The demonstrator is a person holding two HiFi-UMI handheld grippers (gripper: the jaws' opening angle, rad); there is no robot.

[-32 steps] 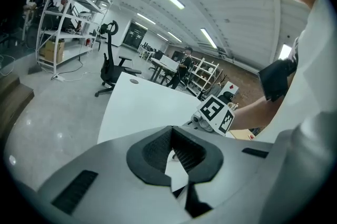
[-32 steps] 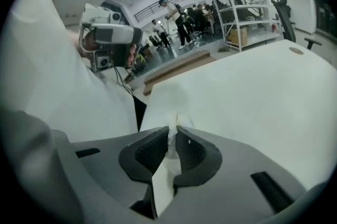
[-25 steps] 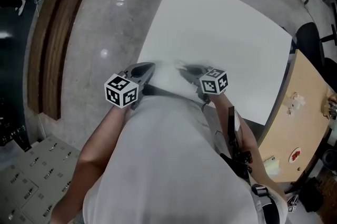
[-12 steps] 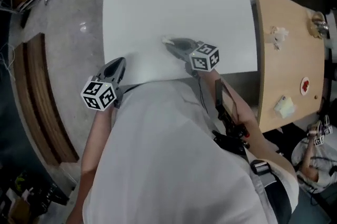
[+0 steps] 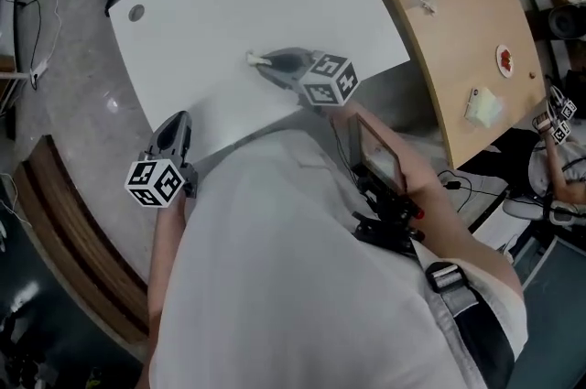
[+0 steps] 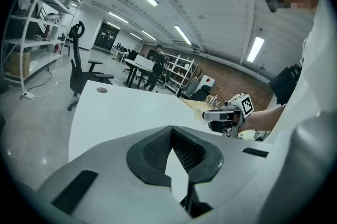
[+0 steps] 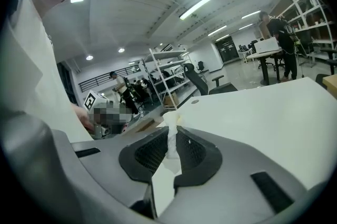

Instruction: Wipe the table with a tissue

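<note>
Whereas a second ago both grippers sat tip to tip at the table's near edge, the head view now lists them well apart.
- Right gripper [image 5: 267, 62]: out over the white table [image 5: 229, 3], with the tissue [image 5: 255, 59] at its tips.
- Left gripper [image 5: 175, 120]: drawn back just beside the table's near edge, carrying nothing.
- Wooden table [image 5: 439, 3]: alongside, not involved.

Left gripper view.
- Left gripper [image 6: 171, 132]: jaws clenched together, nothing between them.
- Right gripper [image 6: 210, 115]: seen across the tabletop, tissue [image 6: 198, 110] at its front, seemingly held clear of the surface.

Right gripper view.
- Right gripper [image 7: 169, 136]: jaws grasping the tissue [image 7: 171, 123], a twisted white strip standing up past the tips.
- White table [image 7: 263, 112]: ahead of the jaws.

Assessment: the tissue now rests with the right gripper alone. Wiping looks not yet begun, and the tissue must first come down onto the tabletop.
</note>
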